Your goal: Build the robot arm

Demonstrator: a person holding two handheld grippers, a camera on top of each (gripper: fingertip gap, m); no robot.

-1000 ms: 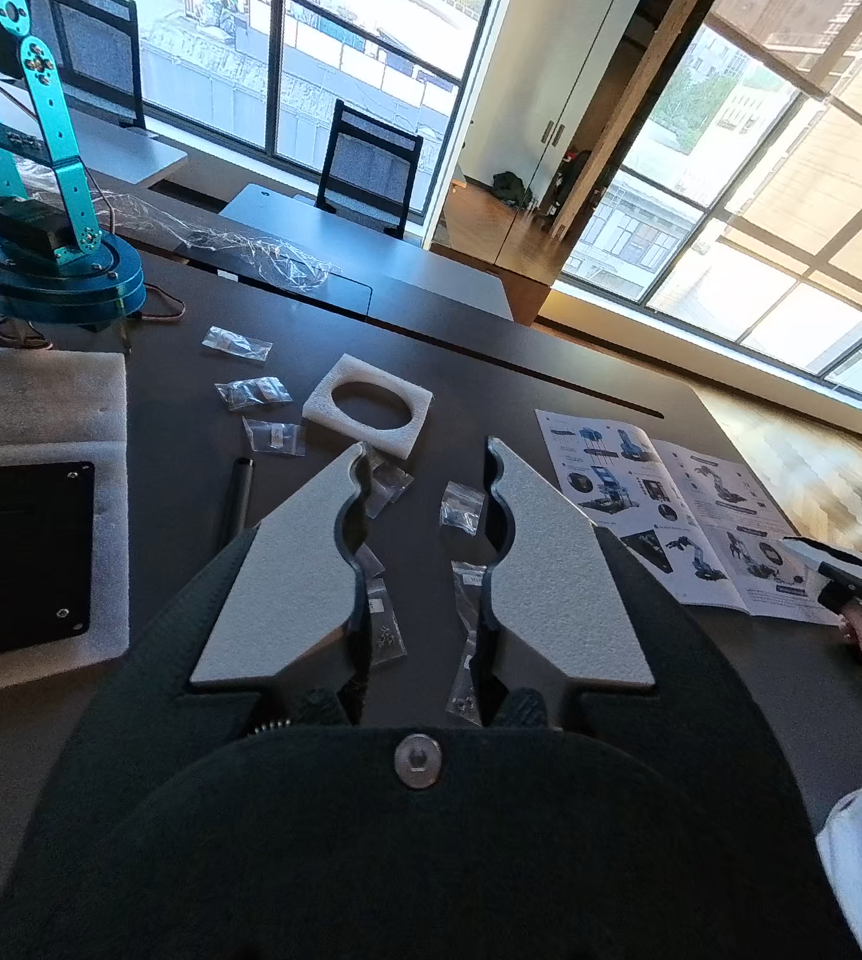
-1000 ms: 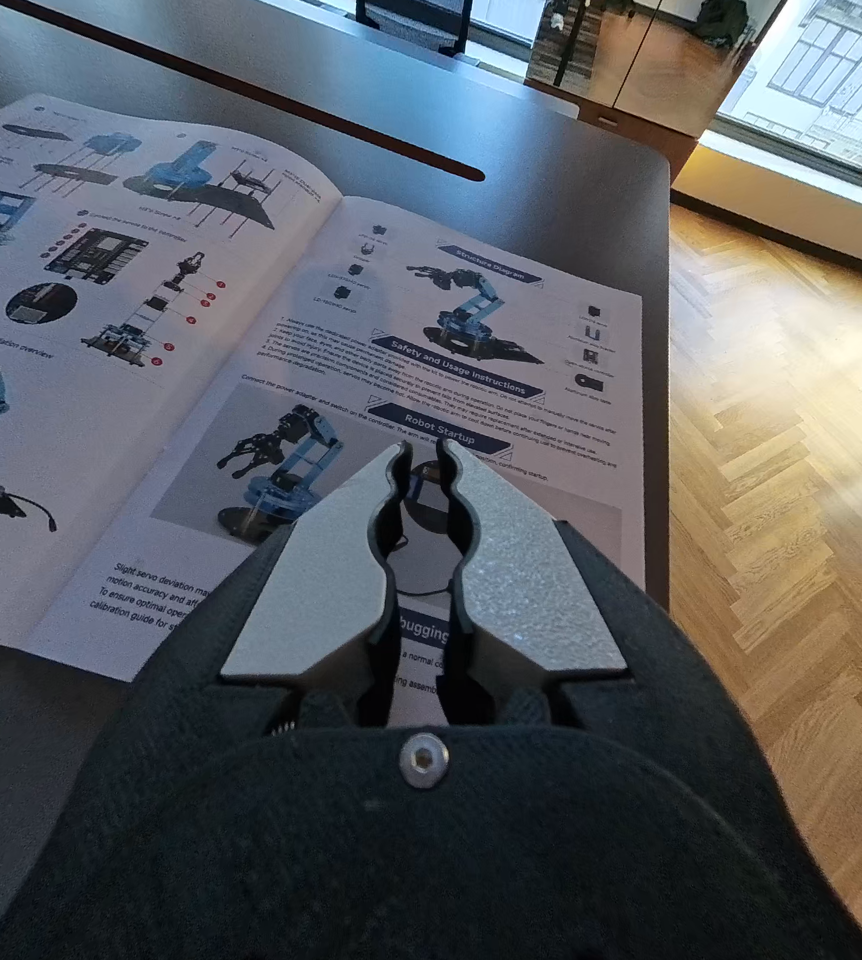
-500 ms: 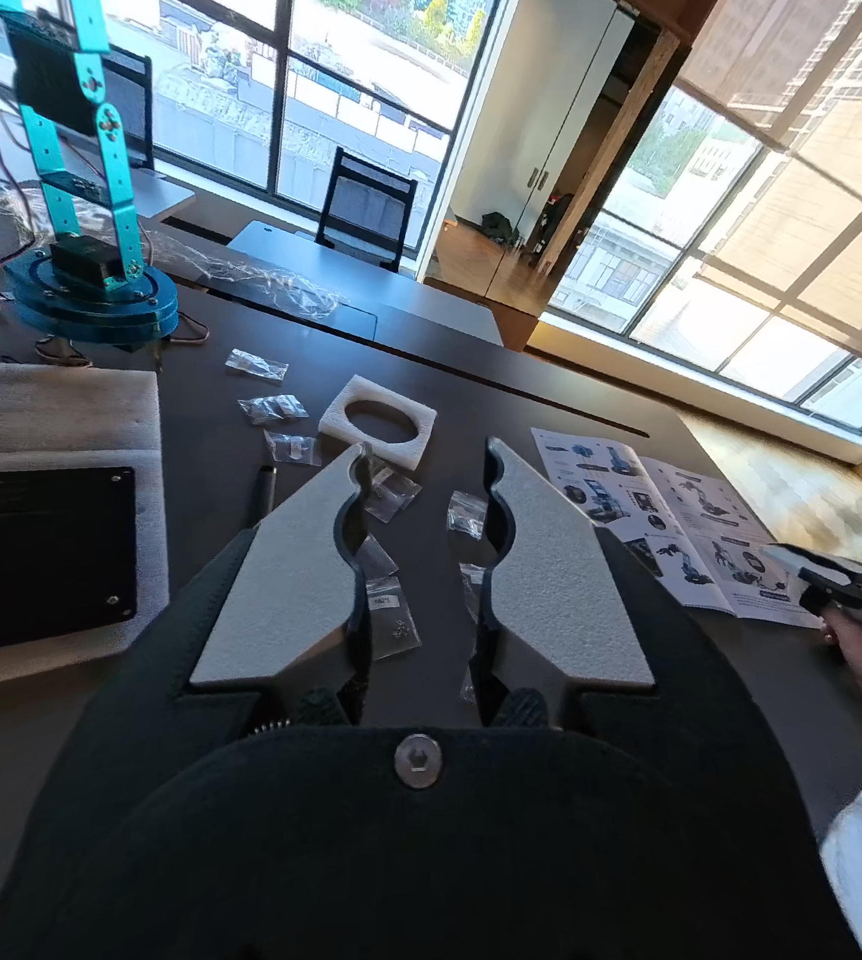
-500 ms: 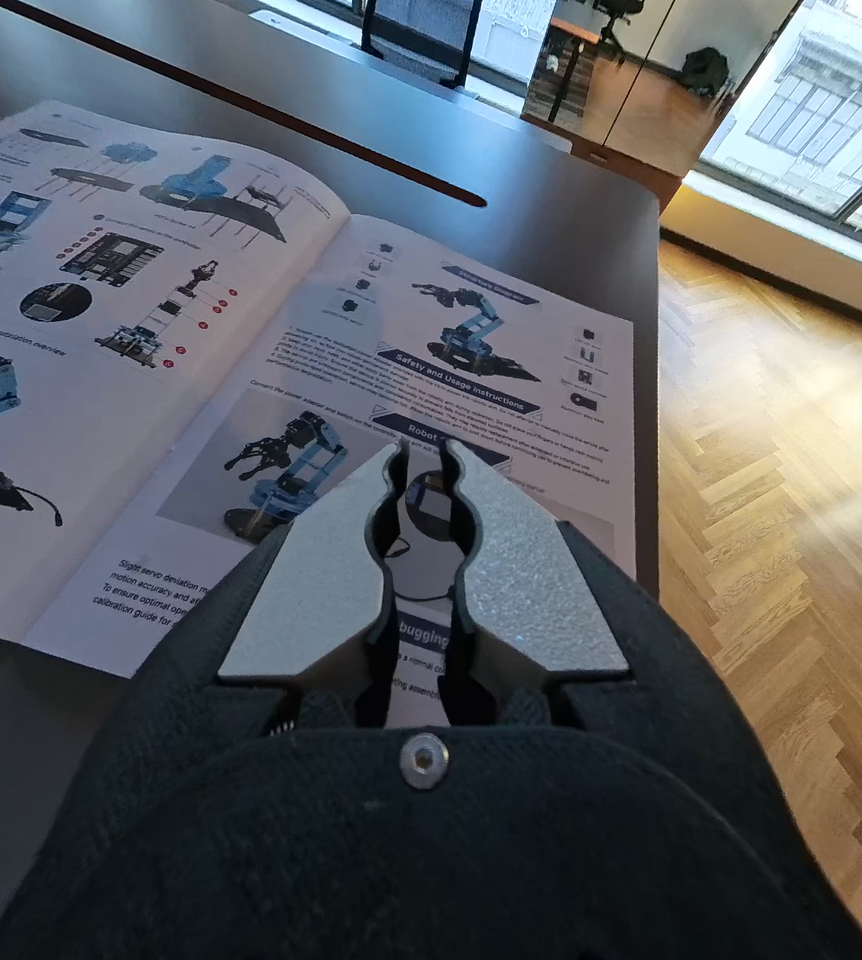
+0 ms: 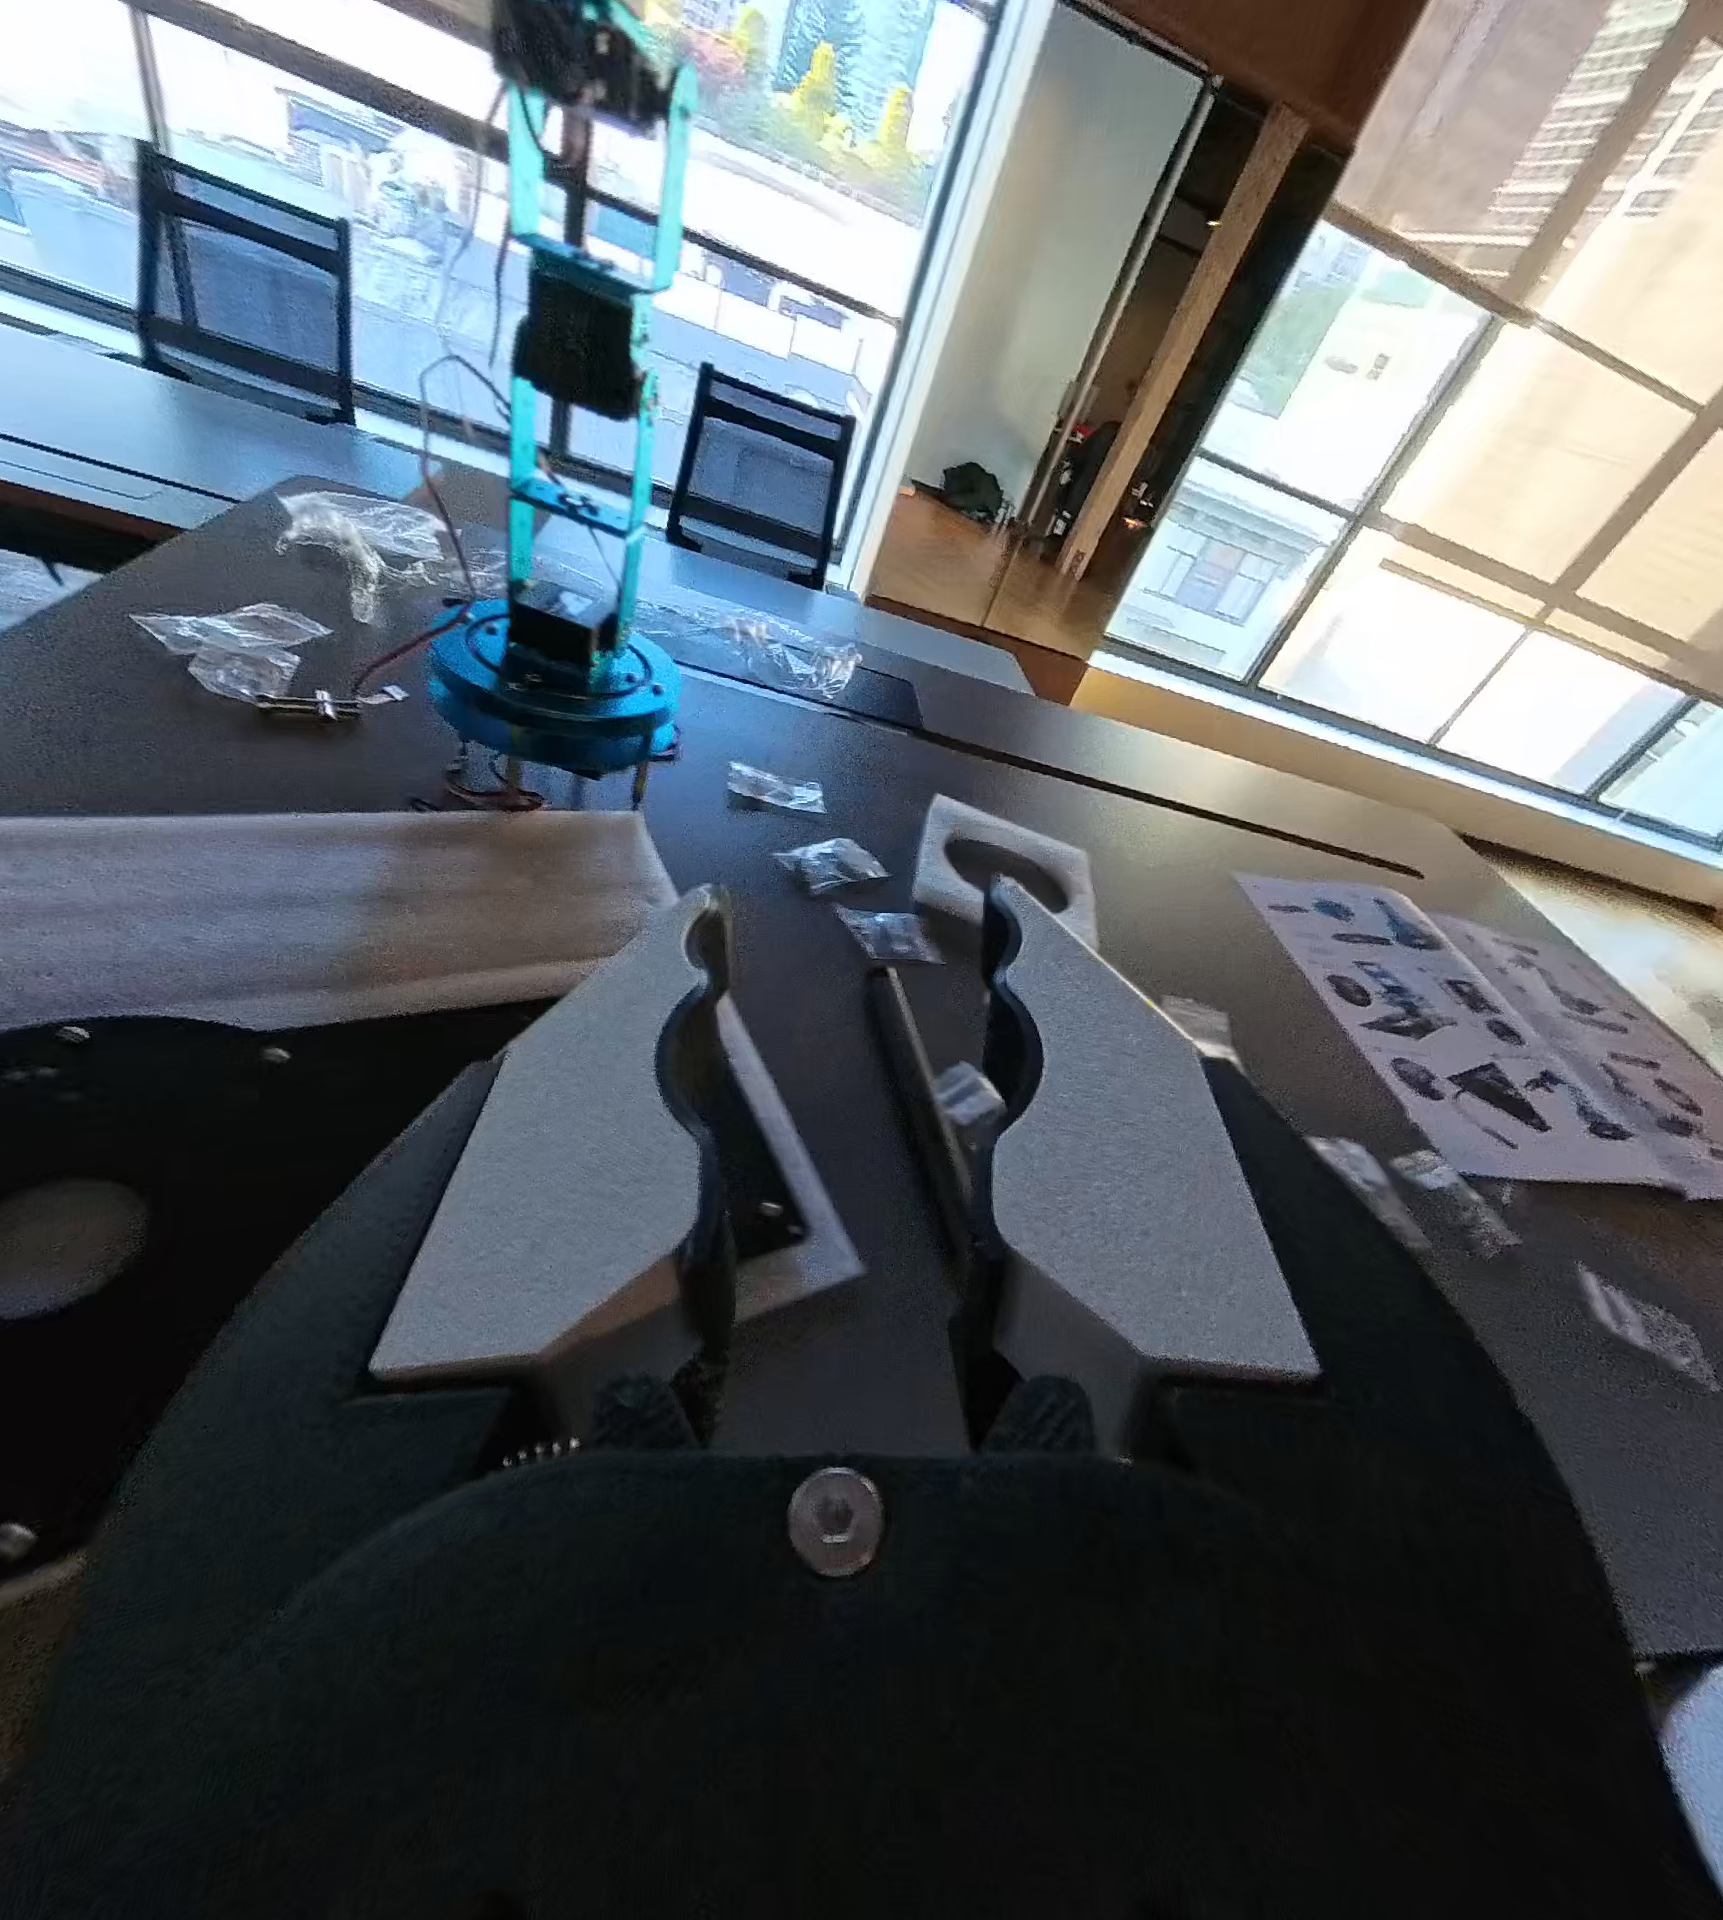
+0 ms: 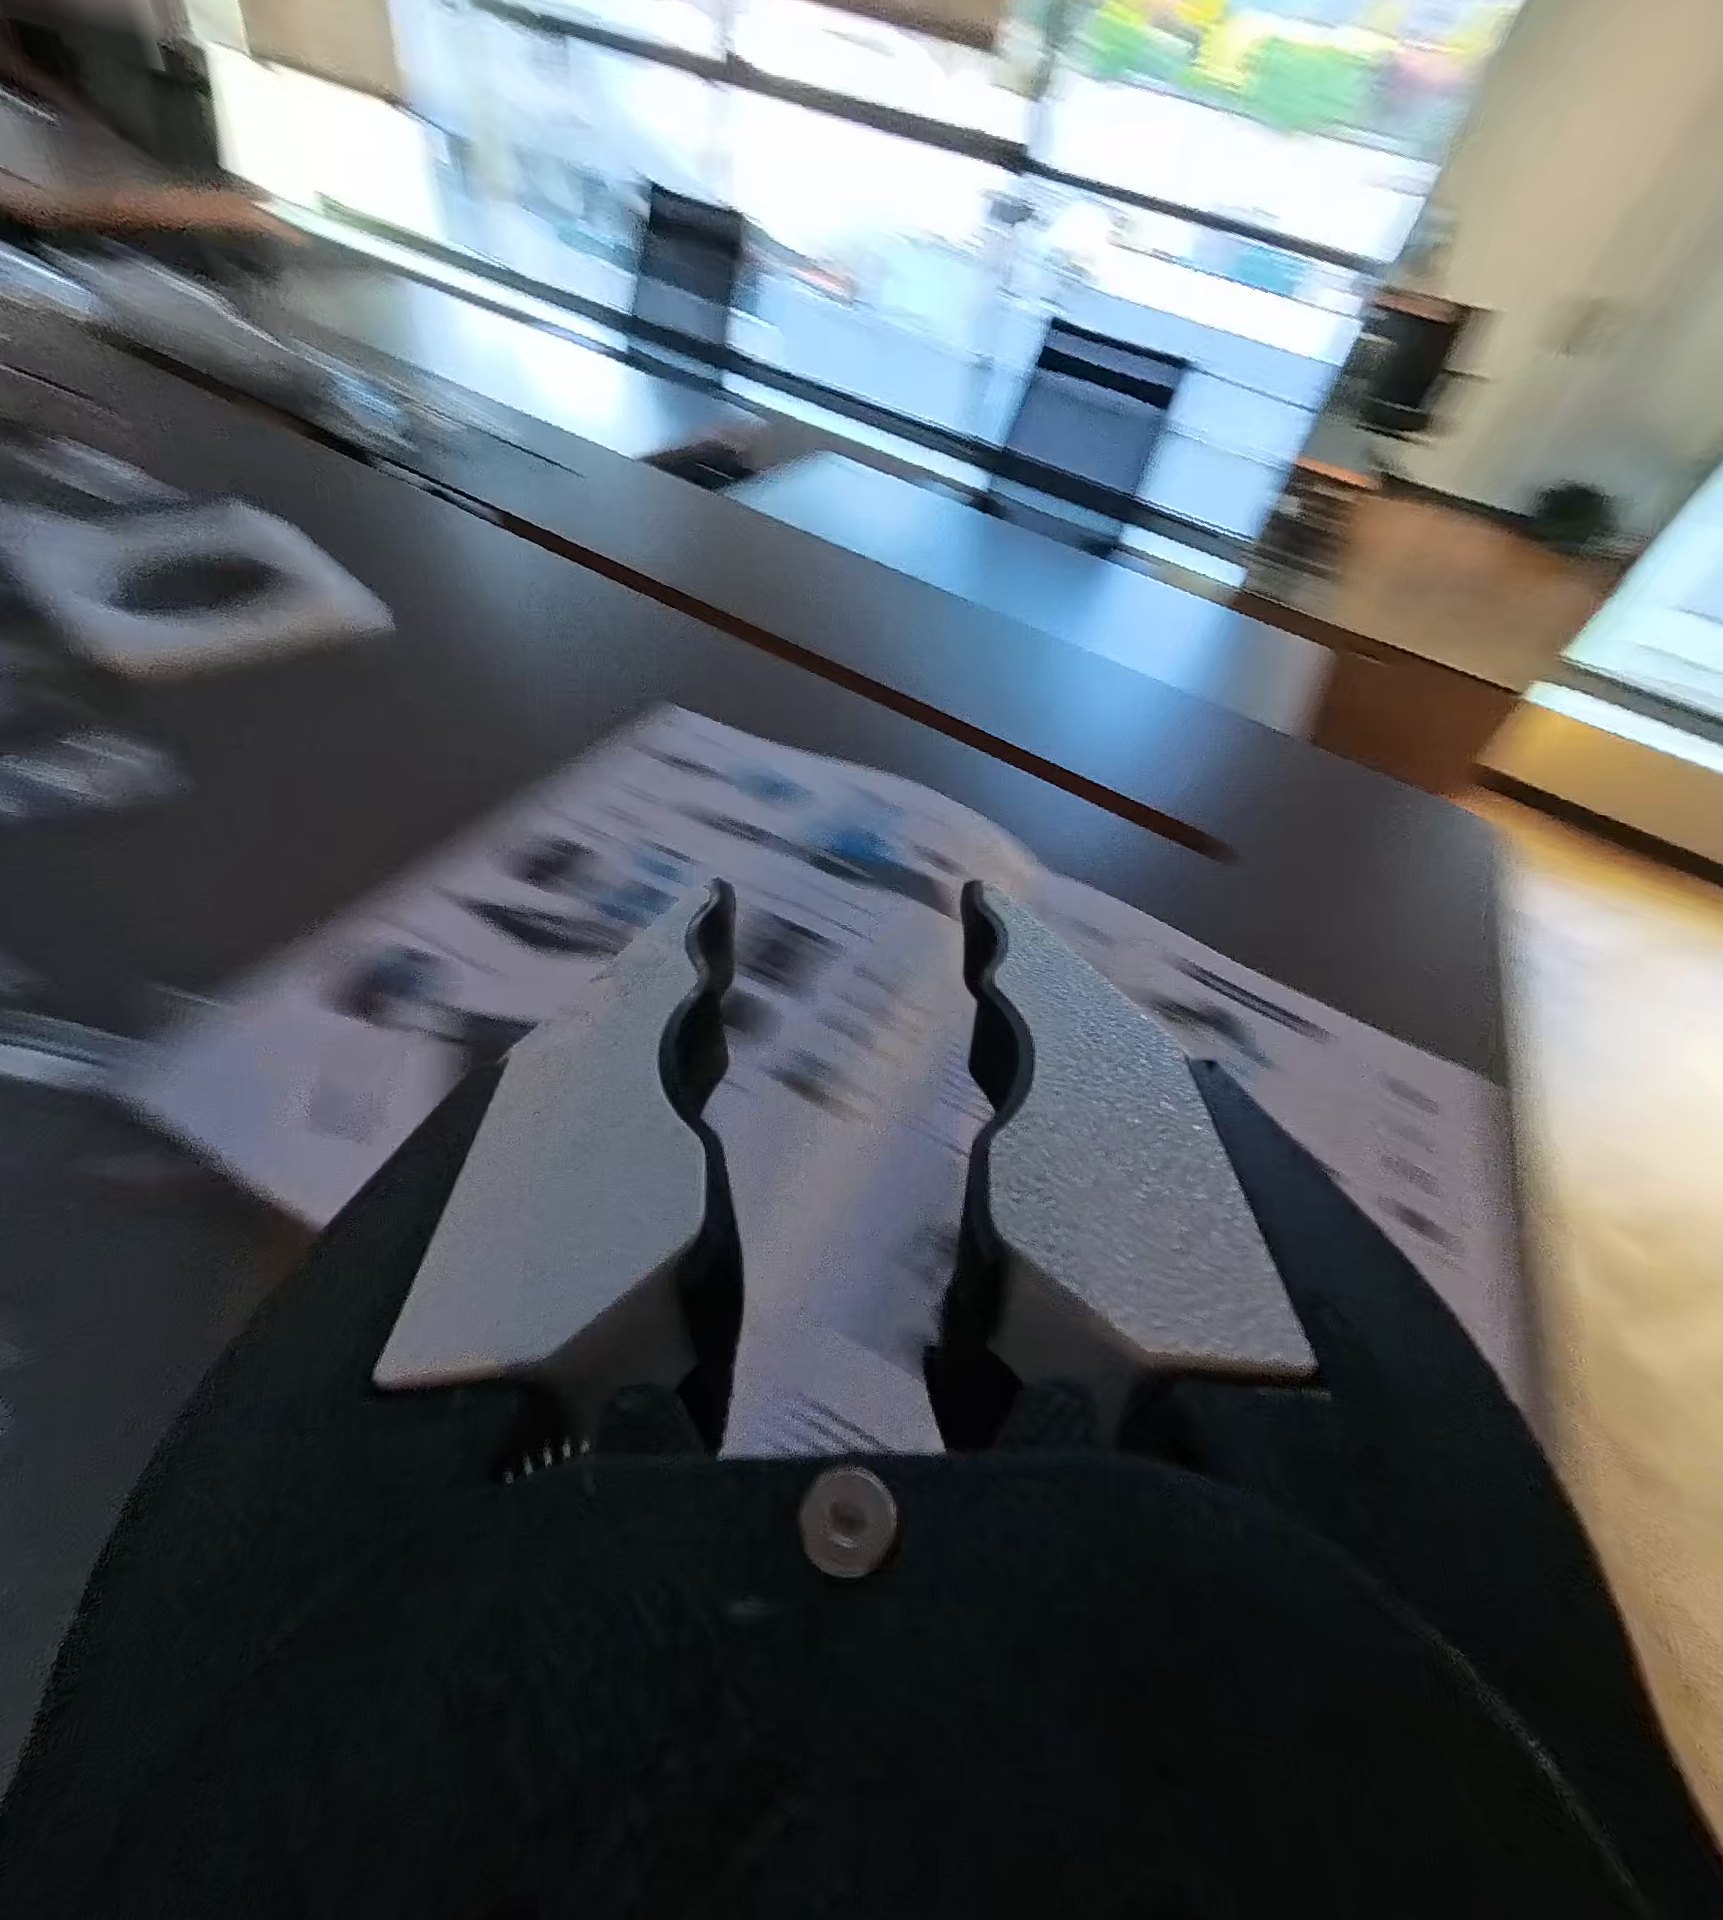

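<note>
My left gripper (image 5: 852,904) is open and empty, low over the dark table (image 5: 1200,790). A black rod-like tool (image 5: 914,1081) lies between its fingers, by the corner of a black plate (image 5: 57,1195) resting on a grey foam sheet (image 5: 265,894). A teal robot arm (image 5: 566,582) on a round base stands beyond. My right gripper (image 6: 841,899) is open and empty above an open instruction booklet (image 6: 888,862), which also shows in the left wrist view (image 5: 1522,1049). The right wrist view is blurred.
Small clear bags of parts (image 5: 831,862) and a white foam square with a round hole (image 5: 1002,862) lie mid-table; the foam also shows in the right wrist view (image 6: 202,592). Crumpled plastic wrap (image 5: 223,634) lies at the back left. Chairs (image 5: 763,478) and wood floor (image 6: 1667,1143) lie beyond. The gap from one gripper's tips to the other's is roughly 65 cm.
My left gripper swung left and lower, toward the black plate and teal arm. My right gripper opened from nearly shut and pulled back and up from the booklet, moving fast.
</note>
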